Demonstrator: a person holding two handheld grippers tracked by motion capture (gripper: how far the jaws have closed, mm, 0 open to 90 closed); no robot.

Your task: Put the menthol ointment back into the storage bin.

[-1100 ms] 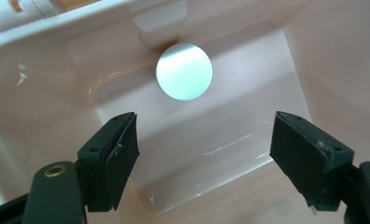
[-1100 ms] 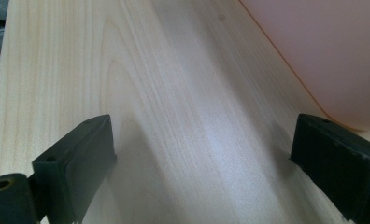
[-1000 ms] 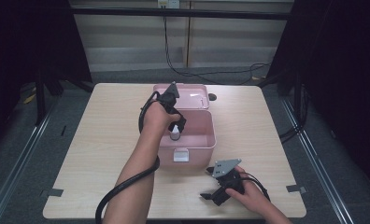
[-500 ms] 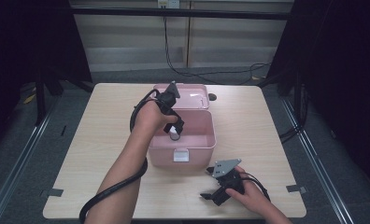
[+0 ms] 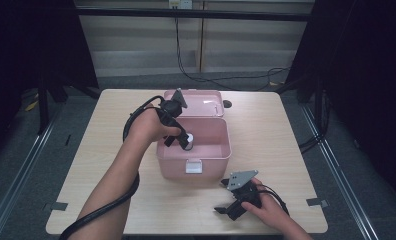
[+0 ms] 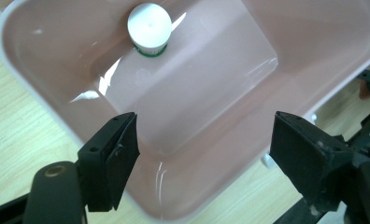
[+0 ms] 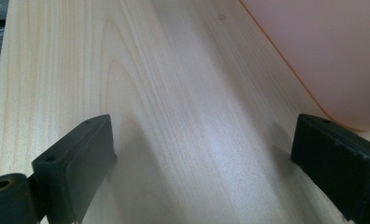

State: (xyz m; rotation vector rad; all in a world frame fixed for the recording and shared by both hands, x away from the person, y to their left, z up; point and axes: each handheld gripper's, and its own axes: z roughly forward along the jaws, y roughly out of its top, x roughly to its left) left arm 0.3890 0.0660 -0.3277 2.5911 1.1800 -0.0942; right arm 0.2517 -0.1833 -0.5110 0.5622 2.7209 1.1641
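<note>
Change centres on the left gripper (image 5: 178, 139): it has lifted and drawn toward the near-left rim of the pink box (image 5: 221, 150), its jaws spread wide with nothing between them. The white-capped bottle (image 6: 149, 29) stands upright on the box floor, apart from both jaws. Right gripper (image 5: 231, 207) stays on the table (image 5: 296, 150) just in front of the box, jaws apart and empty.

The box (image 5: 194, 150) stands mid-table with its lid (image 5: 198, 103) raised behind; inside, one bottle (image 6: 149, 29) sits at a wall, the rest of the floor free. Table (image 5: 286, 135) around lies bare.
</note>
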